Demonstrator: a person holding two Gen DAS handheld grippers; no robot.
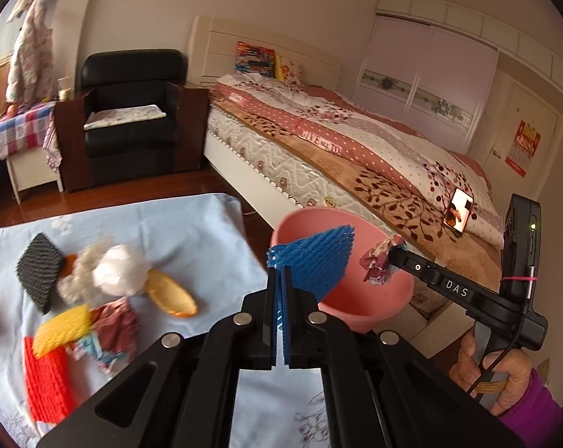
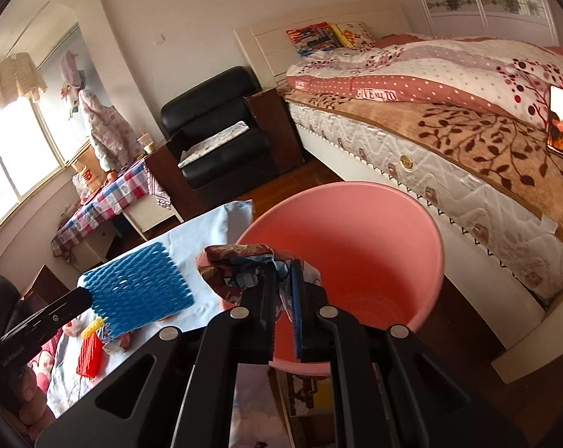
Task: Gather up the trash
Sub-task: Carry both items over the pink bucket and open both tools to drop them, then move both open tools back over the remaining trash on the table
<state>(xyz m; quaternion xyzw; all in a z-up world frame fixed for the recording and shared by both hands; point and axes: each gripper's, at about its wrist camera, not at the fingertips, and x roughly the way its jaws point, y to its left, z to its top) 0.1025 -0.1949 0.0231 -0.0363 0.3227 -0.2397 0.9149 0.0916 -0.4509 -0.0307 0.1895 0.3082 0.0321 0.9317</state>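
Blue foam netting [image 1: 315,257], light and springy, is pinched at its edge by the left tongs [image 1: 280,280]. Right tongs [image 2: 284,280] clench a crumpled wrapper [image 2: 240,265] over the pink bin [image 2: 423,239]; both look weightless.

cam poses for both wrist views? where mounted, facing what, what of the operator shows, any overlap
Left wrist: on the left tongs, looking along them at the blue foam net they clamp, near the pink bin; the right tongs and right hand show.
Right wrist: on the right tongs, looking down into the pink bin, clamping a crumpled wrapper; the left tongs show.
Shared: bin, net, wrapper, bed, armchair.
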